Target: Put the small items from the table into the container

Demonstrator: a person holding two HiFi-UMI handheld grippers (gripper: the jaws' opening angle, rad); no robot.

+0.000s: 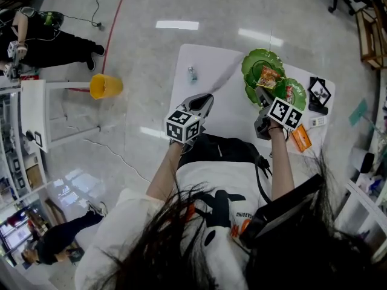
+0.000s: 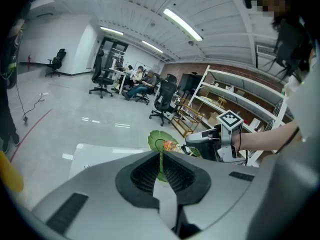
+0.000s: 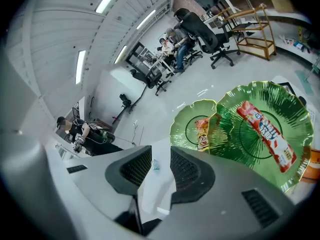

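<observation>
The white surface [image 1: 224, 110] carries 2 green leaf-shaped plates that overlap at their edges. The nearer plate [image 3: 240, 119], under the right gripper's [image 3: 161, 166] view, holds 1 long red packet [image 3: 265, 131] lying slantwise across its middle. The farther plate [image 1: 257, 62] holds 1 orange snack packet [image 1: 269, 76] close to the overlap.

The right gripper hovers at the near rim of the plates, its jaws apart with nothing between them. The left gripper [image 1: 202, 101] sits over the bare middle of the surface, its jaws drawn together to a thin slit and empty.

Another orange packet [image 1: 300, 138] lies on the surface just right of the right gripper. 1 small clear item [image 1: 192, 73] rests alone at the far left of the surface, well apart from both plates.
</observation>
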